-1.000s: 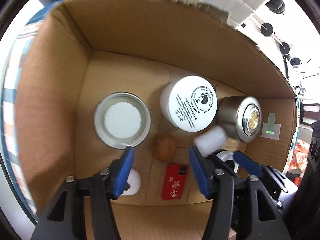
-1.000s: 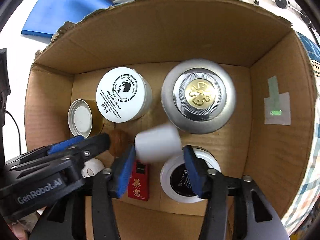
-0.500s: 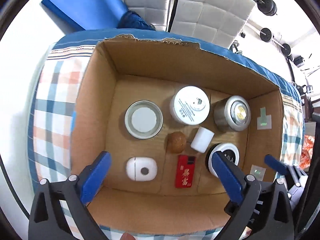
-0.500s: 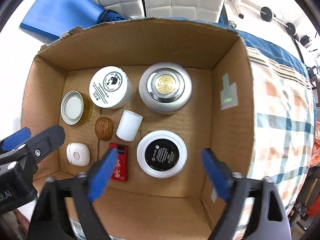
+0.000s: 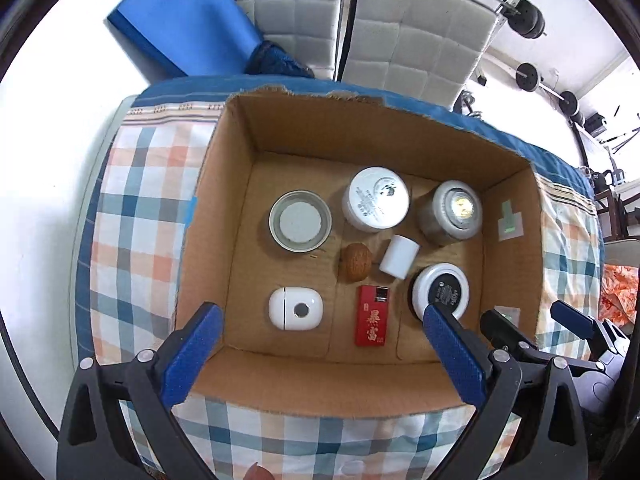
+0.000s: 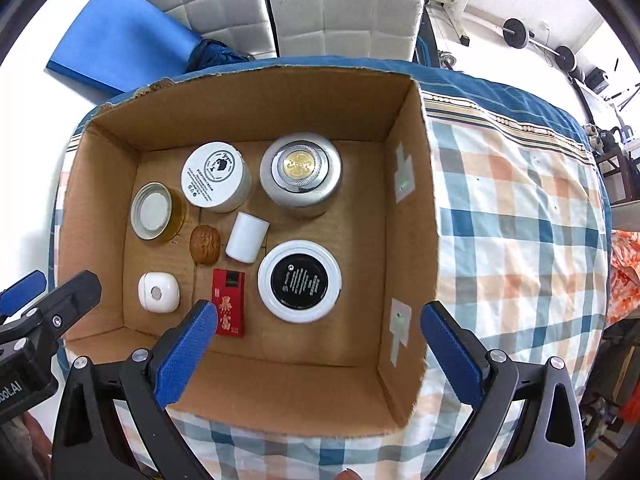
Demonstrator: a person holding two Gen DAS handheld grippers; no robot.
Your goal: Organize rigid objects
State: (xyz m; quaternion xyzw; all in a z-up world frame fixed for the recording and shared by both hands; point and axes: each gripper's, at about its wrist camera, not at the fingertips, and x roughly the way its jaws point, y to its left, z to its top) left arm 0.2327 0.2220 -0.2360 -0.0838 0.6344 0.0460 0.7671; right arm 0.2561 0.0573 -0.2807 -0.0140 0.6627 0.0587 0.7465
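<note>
The left claw [image 5: 320, 354] hangs wide open and holds nothing above the near wall of the cardboard box [image 5: 320, 386], which sits on a plaid-covered surface [image 5: 136, 216]. From left to right inside lie a white pod case [image 5: 295, 309], a walnut [image 5: 355, 267], a red lighter [image 5: 372, 321] and a small white cylinder [image 5: 399, 256]. The right claw [image 6: 318, 352] is equally wide open and empty near a black-lidded jar [image 6: 299, 281].

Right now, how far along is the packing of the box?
Seemingly near finished. Eight items sit inside the box: three big jars, a gold-lidded jar, a walnut, a white cup, a white case and a red pack. Nothing is in hand: the left gripper and right gripper are both open, above the box. No loose items show on the cloth.
</note>
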